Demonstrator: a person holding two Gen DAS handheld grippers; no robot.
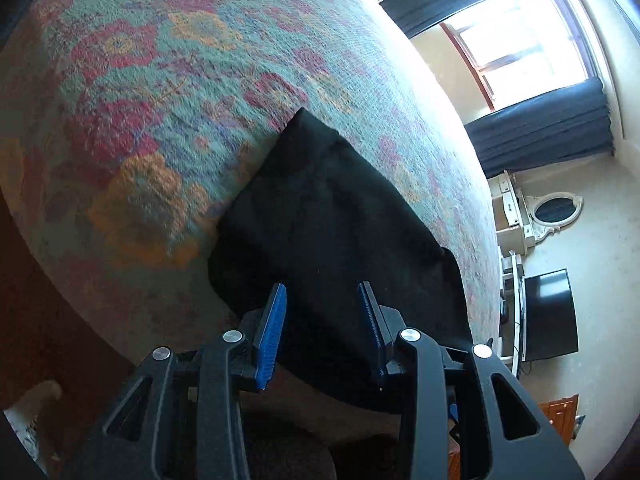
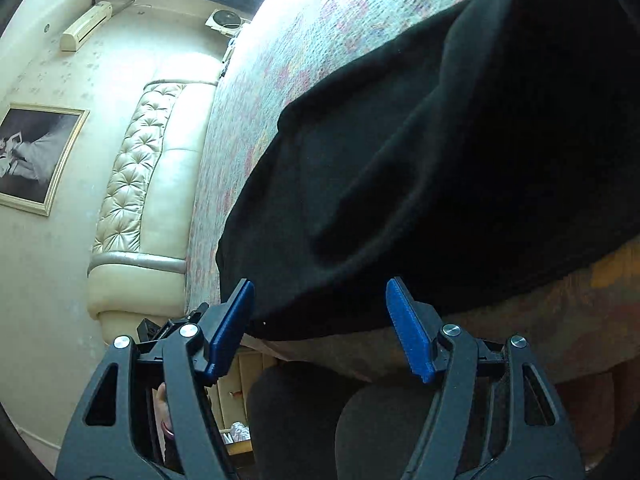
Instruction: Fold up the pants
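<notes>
Black soft-cloth pants (image 1: 332, 240), one garment, lie in a compact folded slab on the floral woven bedspread (image 1: 160, 80), pink, orange and teal. Near edge of the slab sits close to the mattress edge; in the right wrist view the cloth (image 2: 420, 180) shows a long soft ridge across its top layer.

Left gripper (image 1: 324, 320): blue ribbed pads part way apart, nothing pinched; the pants show beyond and between the fingertips but no pad presses them. Right gripper (image 2: 320, 320): jaws wide apart, empty, hem of the cloth just ahead of the tips.

Risks, as judged:
- Ridge in the top layer could set into a crease if pressed or folded over without smoothing.
- Slab lies near the bed edge; a nudge from either gripper could drag it over the side, since loose cloth slides readily on a textured cover.
- Pinching only the top layer would peel the fold open rather than lift the whole stack.
- Black on black: layer edges hard to read, so a pad may catch the wrong ply.

Count: pants, one; grippers, two; blue pads, four; bedspread, one; tufted cream headboard (image 2: 136, 168), one; framed picture (image 2: 36, 156), one.
</notes>
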